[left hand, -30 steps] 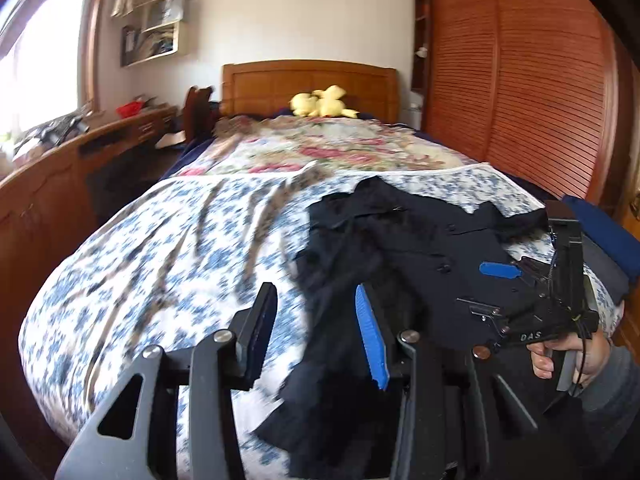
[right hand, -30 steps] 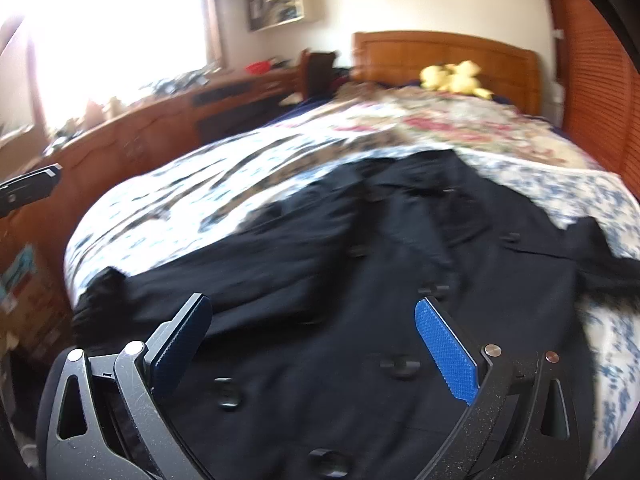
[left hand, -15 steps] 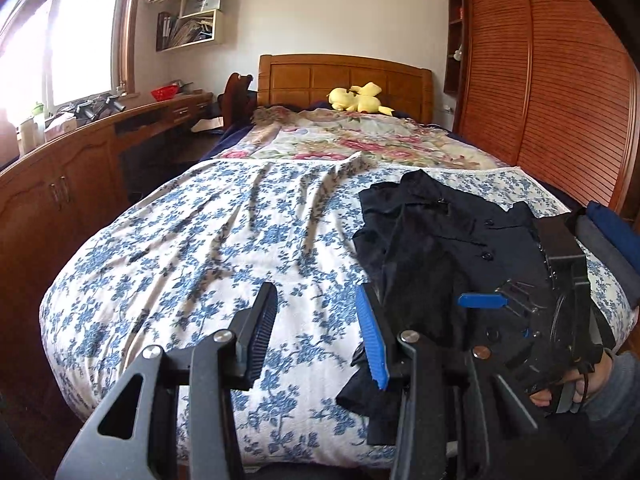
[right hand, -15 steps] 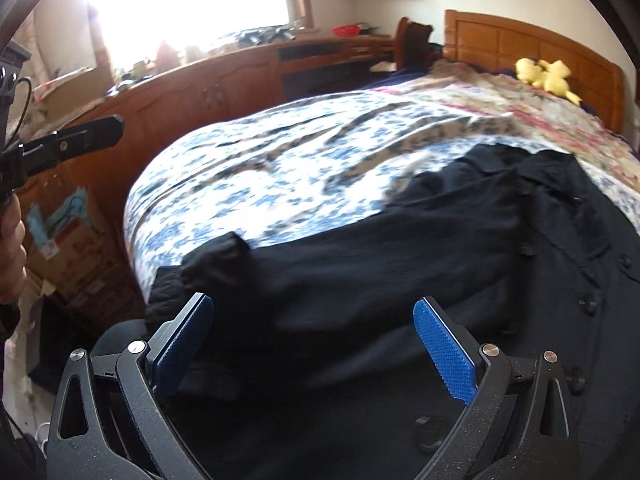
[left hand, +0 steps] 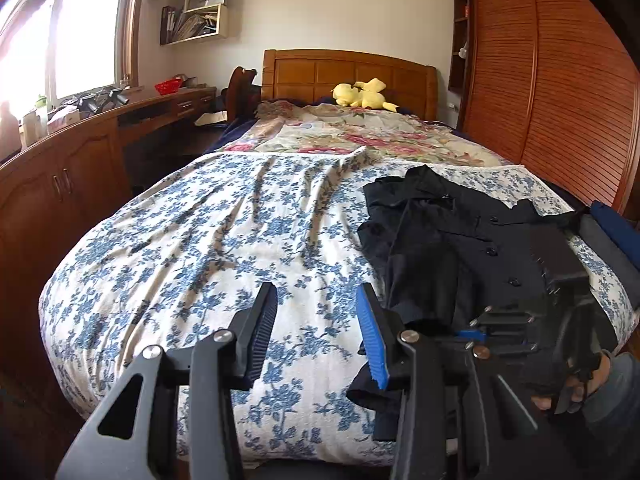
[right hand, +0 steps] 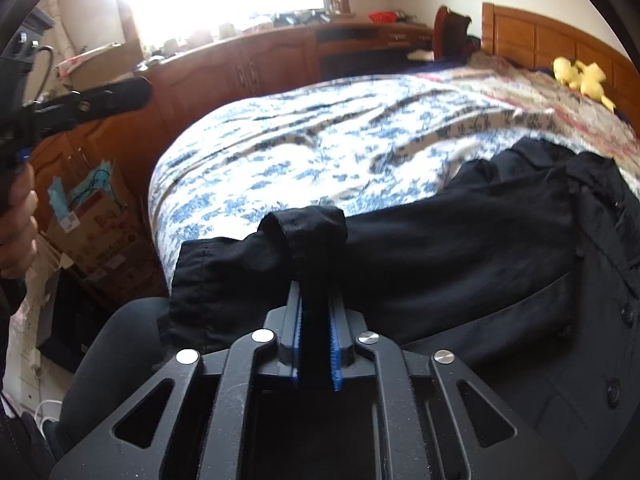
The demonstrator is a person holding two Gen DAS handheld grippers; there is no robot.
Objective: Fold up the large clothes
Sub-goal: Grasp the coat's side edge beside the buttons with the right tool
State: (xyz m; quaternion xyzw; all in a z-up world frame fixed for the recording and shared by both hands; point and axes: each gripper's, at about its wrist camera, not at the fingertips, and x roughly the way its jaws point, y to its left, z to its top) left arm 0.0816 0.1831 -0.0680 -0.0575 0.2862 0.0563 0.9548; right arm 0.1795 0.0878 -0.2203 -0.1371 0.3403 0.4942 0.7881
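Black coat [right hand: 460,264] lying spread over the blue-flowered bedspread [left hand: 208,248], its near sleeve end bunching up into a fold just ahead of the right gripper [right hand: 316,300]. Jaws of that gripper having just been closing, now pressing nearly together and pinching a strip of the dark cloth between the blue pads [right hand: 334,344]; cloth rising out of the pinch and curling over in front of the fingertips, the rest of the coat trailing away to the jaws' right and beyond. Cuff end hanging off the bed's near edge to the jaws' left.

Left gripper [left hand: 316,320] hovering over bare bedspread, jaws standing partly apart with nothing between them. Coat [left hand: 448,248] lying off to the right of those jaws and slightly ahead, its hem drooping over the bed's edge just past the blue-padded finger [left hand: 370,336], not touching either pad as far as can be told. Right gripper [left hand: 472,334] showing beyond that, down on the dark cloth.
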